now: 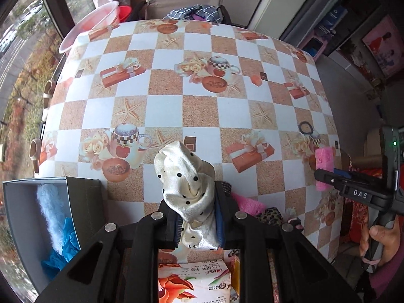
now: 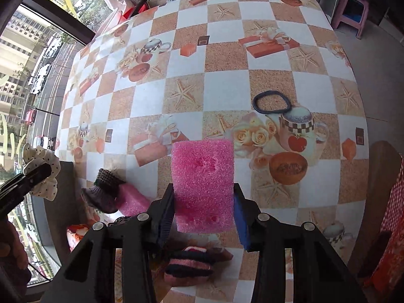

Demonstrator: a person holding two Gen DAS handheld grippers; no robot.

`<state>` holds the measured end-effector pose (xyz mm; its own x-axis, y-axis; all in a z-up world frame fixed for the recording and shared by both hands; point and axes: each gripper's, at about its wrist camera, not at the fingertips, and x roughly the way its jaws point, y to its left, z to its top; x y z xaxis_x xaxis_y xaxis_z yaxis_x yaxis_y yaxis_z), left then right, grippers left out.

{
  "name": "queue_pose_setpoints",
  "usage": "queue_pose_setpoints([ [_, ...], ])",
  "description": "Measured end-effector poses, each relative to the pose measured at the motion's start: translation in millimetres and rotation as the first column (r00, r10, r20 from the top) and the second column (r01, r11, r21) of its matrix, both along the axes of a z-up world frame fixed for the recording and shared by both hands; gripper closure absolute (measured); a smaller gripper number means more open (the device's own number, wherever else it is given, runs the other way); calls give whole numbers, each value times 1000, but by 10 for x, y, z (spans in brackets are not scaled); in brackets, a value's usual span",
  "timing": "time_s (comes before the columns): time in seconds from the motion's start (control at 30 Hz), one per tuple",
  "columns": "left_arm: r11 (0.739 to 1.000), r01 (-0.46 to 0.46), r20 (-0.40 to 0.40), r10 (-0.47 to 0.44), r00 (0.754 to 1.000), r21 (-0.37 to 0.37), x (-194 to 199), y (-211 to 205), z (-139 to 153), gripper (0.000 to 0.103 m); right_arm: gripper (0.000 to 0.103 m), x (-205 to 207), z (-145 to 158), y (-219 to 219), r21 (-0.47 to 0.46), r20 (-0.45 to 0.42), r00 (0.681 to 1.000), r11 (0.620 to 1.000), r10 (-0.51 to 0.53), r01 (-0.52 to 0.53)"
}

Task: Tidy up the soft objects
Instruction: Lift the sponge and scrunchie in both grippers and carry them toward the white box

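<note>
My left gripper (image 1: pixel 195 214) is shut on a cream polka-dot scrunchie (image 1: pixel 186 189) and holds it above the checkered tablecloth (image 1: pixel 164 106). The same scrunchie (image 2: pixel 32 155) shows at the left edge of the right wrist view, pinched in the left gripper (image 2: pixel 38 174). My right gripper (image 2: pixel 204 209) is shut on a pink sponge (image 2: pixel 203 184), its pads pressing both long sides, lifted off the table. From the left wrist view the sponge (image 1: pixel 324 161) and right gripper (image 1: pixel 328 174) sit at the far right, with a hand on the handle.
A grey open box (image 1: pixel 20 214) at near left holds a fluffy light-blue item (image 1: pixel 50 207). Nearby lie a pink fuzzy piece (image 1: pixel 248 203), a leopard scrunchie (image 1: pixel 271 214), a dark knitted item (image 2: pixel 106 189), a striped sock (image 2: pixel 192 260), a black hair tie (image 2: pixel 271 102) and a tissue pack (image 1: pixel 194 280).
</note>
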<state>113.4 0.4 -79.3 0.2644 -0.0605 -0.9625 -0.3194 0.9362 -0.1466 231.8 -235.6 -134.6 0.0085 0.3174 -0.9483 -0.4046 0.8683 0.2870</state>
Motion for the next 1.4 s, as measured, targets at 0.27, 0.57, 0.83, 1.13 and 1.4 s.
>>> queue_pose_setpoints([
  [0.27, 992, 122, 24, -122, 992, 14, -237, -347, 250, 80, 59, -340, 367, -211, 46, 13, 999, 998, -48, 48],
  [0.57, 942, 335, 135, -334, 933, 16, -266, -1014, 674, 80, 59, -774, 635, -602, 51, 30, 989, 988, -144, 143],
  [0.83, 829, 559, 214, -544, 811, -13, -386, -1738, 934, 80, 59, -1171, 807, -1031, 41, 43, 965, 966, -257, 256],
  [1.13, 683, 726, 255, -690, 678, -82, -777, -2137, 1046, 80, 59, -1599, 939, -1299, 20, 60, 943, 945, -328, 327],
  [1.4, 571, 815, 238, -782, 576, -99, -1161, -2279, 1008, 80, 59, -1984, 809, -1294, -7, 19, 939, 939, -344, 344],
])
